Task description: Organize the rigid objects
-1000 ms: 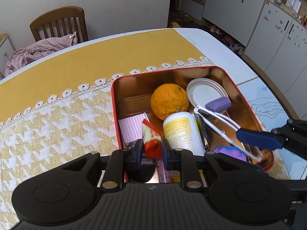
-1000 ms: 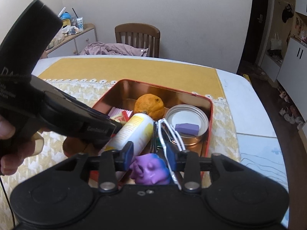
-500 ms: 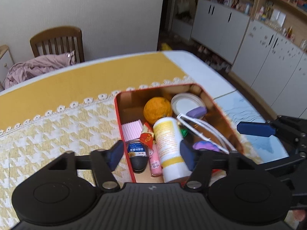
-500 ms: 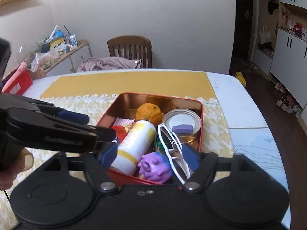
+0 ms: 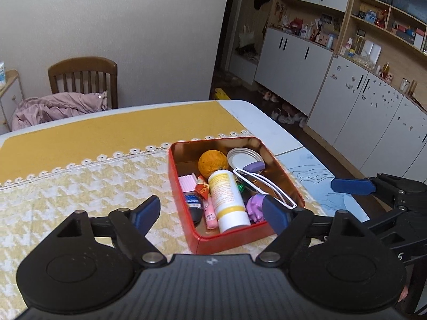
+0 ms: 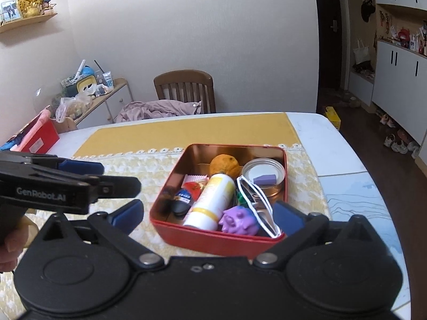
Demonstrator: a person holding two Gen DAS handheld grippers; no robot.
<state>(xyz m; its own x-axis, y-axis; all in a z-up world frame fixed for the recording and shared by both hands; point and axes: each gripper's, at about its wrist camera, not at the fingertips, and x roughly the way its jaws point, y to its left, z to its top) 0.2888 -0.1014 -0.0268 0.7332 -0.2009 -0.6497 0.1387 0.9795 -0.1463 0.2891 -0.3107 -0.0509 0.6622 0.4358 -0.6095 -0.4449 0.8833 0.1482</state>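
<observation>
Both grippers, left [image 5: 212, 212] and right [image 6: 208, 217], hang wide open and empty above the near edge of a red tin [image 6: 213, 236] at twelve o'clock, packed with bottle [image 6: 210, 200], orange [image 6: 224, 165] and glasses [image 6: 256, 202]; sorting looks finished, so next likely means withdrawing.

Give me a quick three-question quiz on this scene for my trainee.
1. True or false: the orange lies inside the red tin.
2. What rests in the round lid? A) purple eraser B) pink tube C) car key
3. Fill in: the left hand-held gripper and right hand-held gripper both hold ____.

Key: 1 true. 2 A, the purple eraser. 3 nothing; both are open.
</observation>
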